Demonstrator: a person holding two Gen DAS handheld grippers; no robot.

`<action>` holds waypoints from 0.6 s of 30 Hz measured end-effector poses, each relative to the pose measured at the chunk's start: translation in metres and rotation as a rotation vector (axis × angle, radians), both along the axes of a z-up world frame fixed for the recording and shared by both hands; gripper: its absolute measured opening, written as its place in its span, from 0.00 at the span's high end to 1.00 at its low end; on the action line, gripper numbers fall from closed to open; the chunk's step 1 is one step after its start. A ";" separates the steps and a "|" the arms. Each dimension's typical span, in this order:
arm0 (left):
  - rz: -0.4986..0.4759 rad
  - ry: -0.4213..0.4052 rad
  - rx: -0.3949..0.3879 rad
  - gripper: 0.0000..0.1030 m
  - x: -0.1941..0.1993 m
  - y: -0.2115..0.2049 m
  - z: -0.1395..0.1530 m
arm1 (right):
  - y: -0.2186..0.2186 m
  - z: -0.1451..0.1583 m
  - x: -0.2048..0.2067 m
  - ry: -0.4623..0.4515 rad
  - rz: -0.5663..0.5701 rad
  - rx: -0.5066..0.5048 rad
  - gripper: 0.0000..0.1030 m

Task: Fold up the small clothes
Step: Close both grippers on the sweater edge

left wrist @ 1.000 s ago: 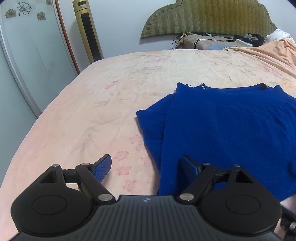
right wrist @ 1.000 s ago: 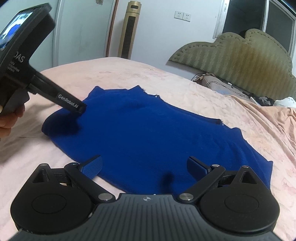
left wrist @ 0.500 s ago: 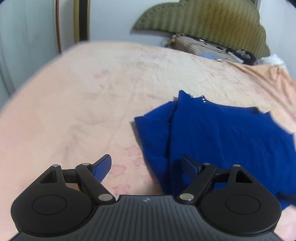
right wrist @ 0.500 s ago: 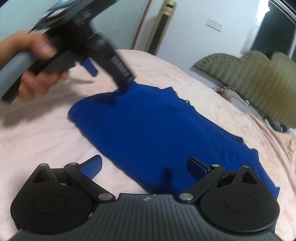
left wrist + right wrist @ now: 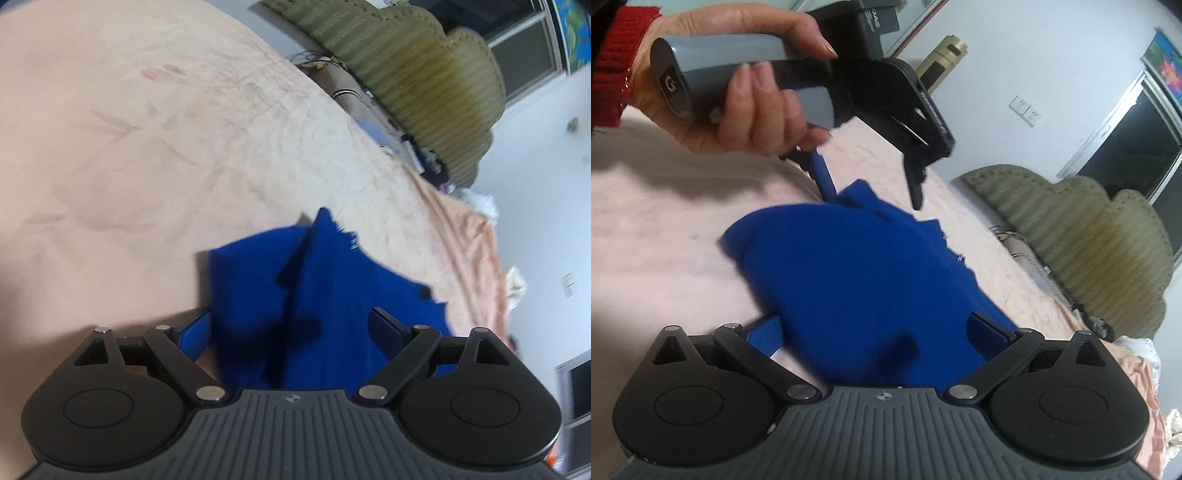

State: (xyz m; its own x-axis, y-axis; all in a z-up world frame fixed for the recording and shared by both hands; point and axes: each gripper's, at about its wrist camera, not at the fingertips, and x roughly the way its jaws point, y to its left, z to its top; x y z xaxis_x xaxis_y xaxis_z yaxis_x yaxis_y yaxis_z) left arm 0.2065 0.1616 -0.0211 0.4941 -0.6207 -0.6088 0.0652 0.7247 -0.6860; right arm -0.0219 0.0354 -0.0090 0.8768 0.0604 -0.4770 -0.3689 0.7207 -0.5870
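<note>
The blue garment runs under the right tongs' body, near edge hidden; its outline is blurred.

Both wrist cameras look down, tilted, along their fingers, close over the bed. Both views share the blue garment and green headboard.

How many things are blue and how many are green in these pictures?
Blue: 1, the blue knitted top on the pink bed sheet, not counting the tongs' own blue pads.
Green: 1, the olive-green padded headboard.
Total: 2
</note>
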 end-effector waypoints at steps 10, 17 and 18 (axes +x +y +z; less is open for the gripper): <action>-0.069 0.016 -0.110 0.13 0.054 -0.030 -0.010 | 0.027 -0.006 0.032 -0.036 0.029 -0.020 0.21; -0.089 0.008 0.104 0.83 0.065 -0.054 -0.002 | 0.037 -0.014 0.033 0.003 0.073 -0.035 0.79; -0.085 0.007 0.131 0.85 0.065 -0.057 -0.001 | 0.037 -0.013 0.033 0.004 0.073 -0.034 0.84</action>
